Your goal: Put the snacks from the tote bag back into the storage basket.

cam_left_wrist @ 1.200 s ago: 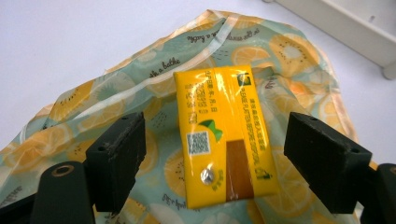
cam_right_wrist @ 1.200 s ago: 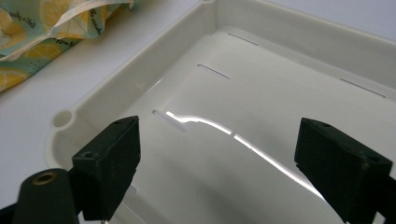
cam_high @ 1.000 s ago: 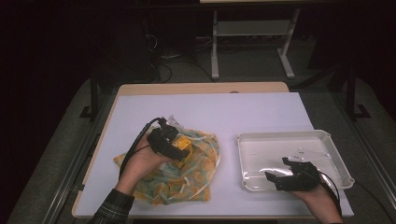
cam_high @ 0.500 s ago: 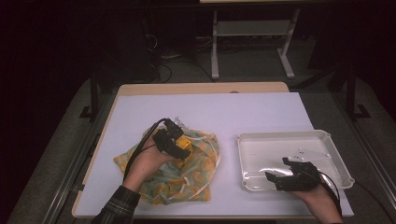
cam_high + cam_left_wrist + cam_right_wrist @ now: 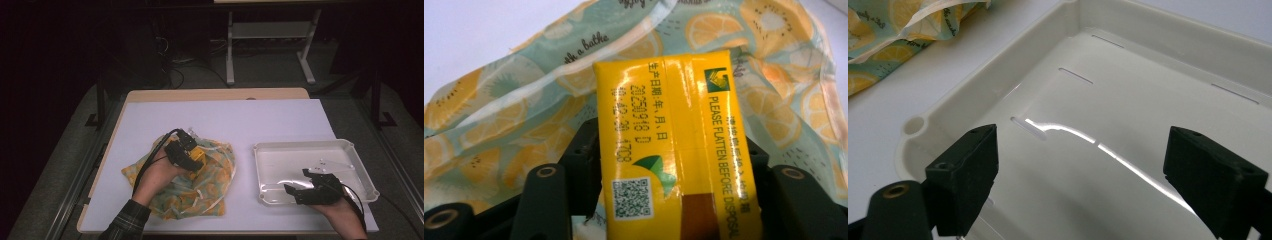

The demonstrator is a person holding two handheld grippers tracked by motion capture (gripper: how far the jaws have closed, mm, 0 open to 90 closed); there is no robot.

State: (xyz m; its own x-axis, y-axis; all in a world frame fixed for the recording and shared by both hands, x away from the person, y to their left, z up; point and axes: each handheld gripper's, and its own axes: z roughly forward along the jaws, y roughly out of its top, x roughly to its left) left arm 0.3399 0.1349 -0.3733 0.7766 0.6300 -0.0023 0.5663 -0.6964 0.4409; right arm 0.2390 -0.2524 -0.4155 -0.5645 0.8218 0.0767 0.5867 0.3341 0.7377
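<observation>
A yellow drink carton (image 5: 674,135) lies on a bag printed with citrus slices (image 5: 200,192) on the left half of the table. My left gripper (image 5: 192,159) has just been closing its jaws, and they now press on the carton (image 5: 198,152) from both sides. In the left gripper view the carton stands between the black jaws, its printed back towards the camera. My right gripper (image 5: 296,192) hovers open over the near left part of a white tray (image 5: 300,146). Nothing is between its fingers (image 5: 968,170) but the tray's floor (image 5: 1128,95).
A pale sheet covers the wooden table (image 5: 215,94). The tray is at the right near the front edge. A metal frame (image 5: 270,35) stands on the floor behind the table. In the right gripper view a corner of the bag (image 5: 893,30) lies left of the tray.
My left gripper has slid a little to the right over the bag and drawn its jaws in around the carton. The right gripper has stayed where it was.
</observation>
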